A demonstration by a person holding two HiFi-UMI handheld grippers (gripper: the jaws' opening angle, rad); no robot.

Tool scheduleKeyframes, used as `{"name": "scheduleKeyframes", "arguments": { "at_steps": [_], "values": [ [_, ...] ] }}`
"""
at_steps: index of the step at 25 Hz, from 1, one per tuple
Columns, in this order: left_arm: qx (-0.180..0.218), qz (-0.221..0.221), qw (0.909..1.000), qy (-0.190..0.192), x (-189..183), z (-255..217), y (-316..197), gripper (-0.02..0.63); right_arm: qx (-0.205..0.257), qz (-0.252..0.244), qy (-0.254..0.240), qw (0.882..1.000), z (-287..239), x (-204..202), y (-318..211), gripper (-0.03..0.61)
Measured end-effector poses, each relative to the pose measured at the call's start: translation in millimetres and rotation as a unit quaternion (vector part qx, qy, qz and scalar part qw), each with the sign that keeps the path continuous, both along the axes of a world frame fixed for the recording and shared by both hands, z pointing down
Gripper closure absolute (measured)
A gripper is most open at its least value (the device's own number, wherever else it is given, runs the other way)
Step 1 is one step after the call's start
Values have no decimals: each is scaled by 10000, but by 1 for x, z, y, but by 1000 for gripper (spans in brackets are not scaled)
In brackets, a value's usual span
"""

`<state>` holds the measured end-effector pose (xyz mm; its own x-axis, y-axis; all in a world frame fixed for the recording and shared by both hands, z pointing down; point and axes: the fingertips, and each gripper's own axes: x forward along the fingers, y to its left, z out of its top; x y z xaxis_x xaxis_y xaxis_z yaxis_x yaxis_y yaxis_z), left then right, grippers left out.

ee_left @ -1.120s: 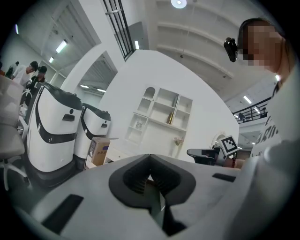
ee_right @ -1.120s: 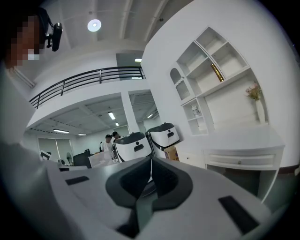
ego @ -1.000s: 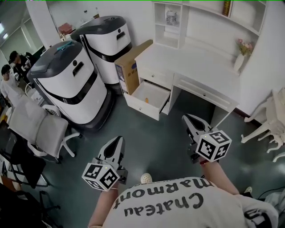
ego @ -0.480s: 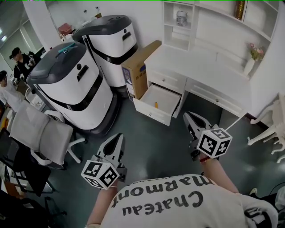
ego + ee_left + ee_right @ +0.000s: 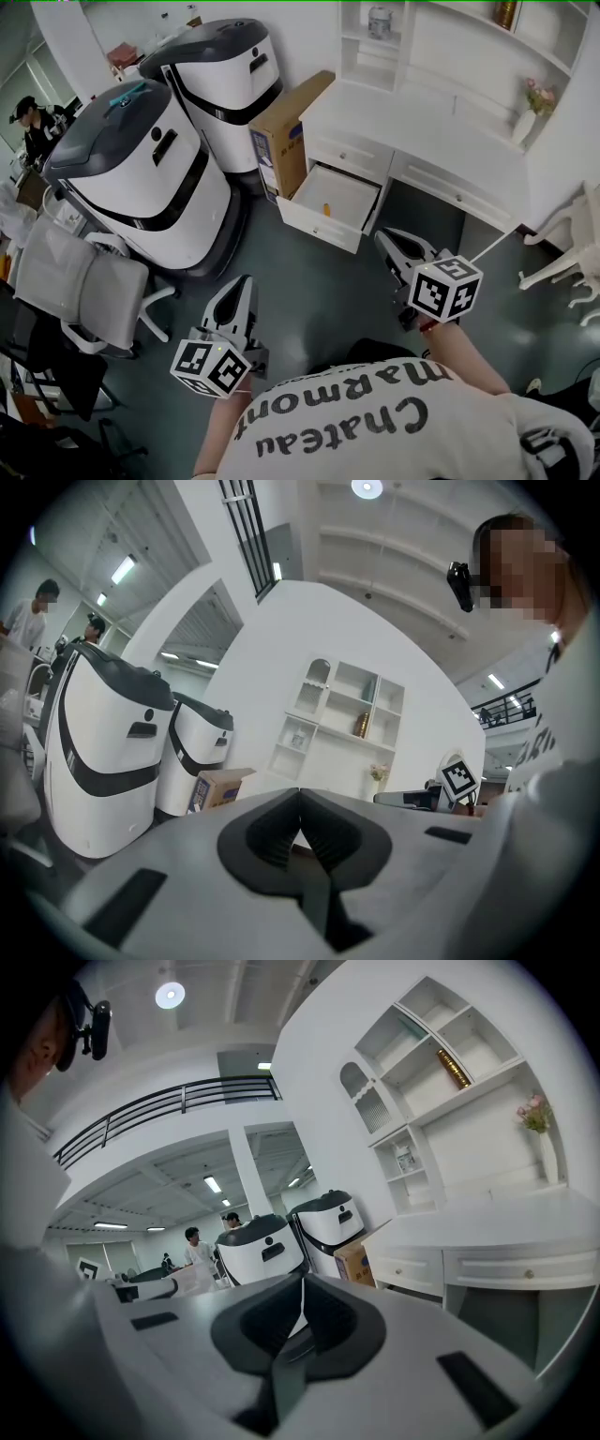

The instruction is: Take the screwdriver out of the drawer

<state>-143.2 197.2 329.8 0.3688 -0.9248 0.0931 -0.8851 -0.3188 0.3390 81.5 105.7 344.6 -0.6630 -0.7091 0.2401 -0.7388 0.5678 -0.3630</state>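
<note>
The white desk (image 5: 422, 127) and its open drawer (image 5: 349, 192) are seen nearer and larger than a second ago, and the small orange item (image 5: 325, 208) in the drawer is made out more plainly. The left gripper (image 5: 244, 281) and the right gripper (image 5: 382, 236) have been carried forward toward the desk. The pale shoe seen earlier between them is lost from view, and only one person (image 5: 33, 122) is left at the far edge
</note>
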Motion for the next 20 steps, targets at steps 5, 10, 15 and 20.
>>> {"name": "scheduleKeyframes", "arguments": {
  "at_steps": [5, 10, 15, 20],
  "values": [
    [-96, 31, 9999, 99, 5, 14, -9, 591, -71, 28, 51, 10000, 10, 6, -13, 551],
    [-108, -86, 9998, 109, -4, 17, -38, 591, -161, -68, 1, 9998, 23, -2, -57, 551],
    [-247, -388, 9987, 206, -25, 29, -94, 591, -336, -289, -99, 9990, 43, -30, -129, 551],
    [-270, -610, 9974, 271, -40, 32, -177, 591, -429, -642, -82, 9970, 49, -61, -218, 551]
  ]
}}
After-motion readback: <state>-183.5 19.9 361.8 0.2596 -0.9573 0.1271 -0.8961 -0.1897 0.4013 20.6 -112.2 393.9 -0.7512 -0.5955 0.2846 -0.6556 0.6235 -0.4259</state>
